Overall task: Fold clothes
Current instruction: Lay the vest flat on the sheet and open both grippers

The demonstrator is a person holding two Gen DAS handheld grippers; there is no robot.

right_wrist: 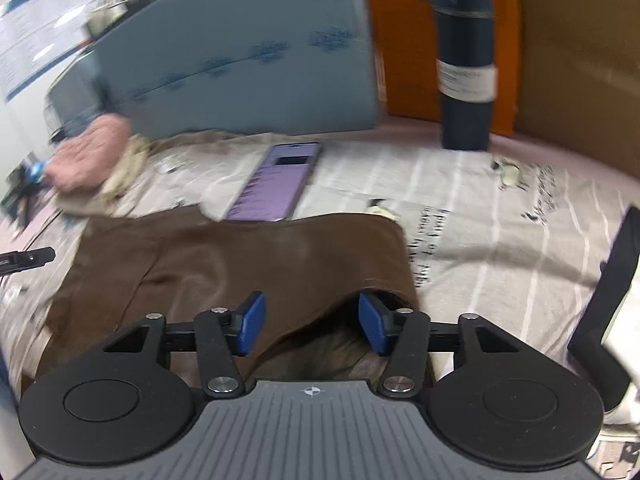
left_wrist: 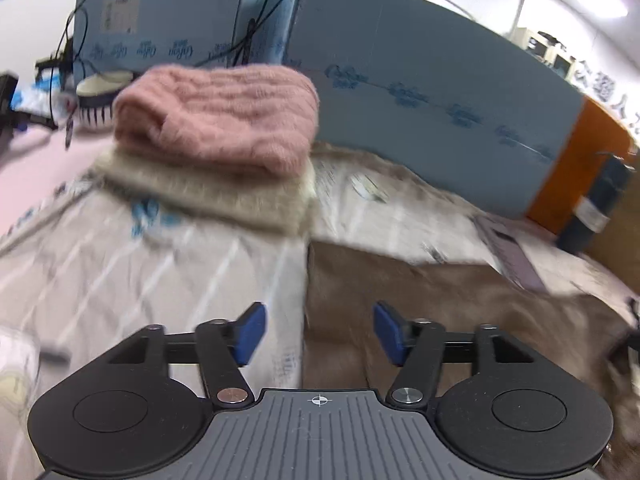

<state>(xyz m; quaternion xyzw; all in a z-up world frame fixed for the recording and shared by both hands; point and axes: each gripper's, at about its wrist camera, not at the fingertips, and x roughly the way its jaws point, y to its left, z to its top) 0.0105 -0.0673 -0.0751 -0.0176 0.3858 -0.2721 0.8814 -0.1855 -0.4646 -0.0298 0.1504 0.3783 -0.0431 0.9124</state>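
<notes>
A brown garment (right_wrist: 224,264) lies spread on the striped cloth-covered table; it also shows in the left wrist view (left_wrist: 440,312). My right gripper (right_wrist: 312,326) is open, hovering over the garment's near right edge, where the fabric lifts over a darker layer. My left gripper (left_wrist: 319,334) is open and empty above the garment's left edge. A folded pink sweater (left_wrist: 220,120) rests on a folded beige one (left_wrist: 212,188) at the back left, and both appear small in the right wrist view (right_wrist: 88,156).
A purple phone-like device (right_wrist: 276,180) lies just beyond the garment. A dark blue thermos (right_wrist: 466,60) stands at the back right. Blue boxes (left_wrist: 420,92) and an orange panel (right_wrist: 404,40) wall the back. A dark object (right_wrist: 608,300) stands at the right.
</notes>
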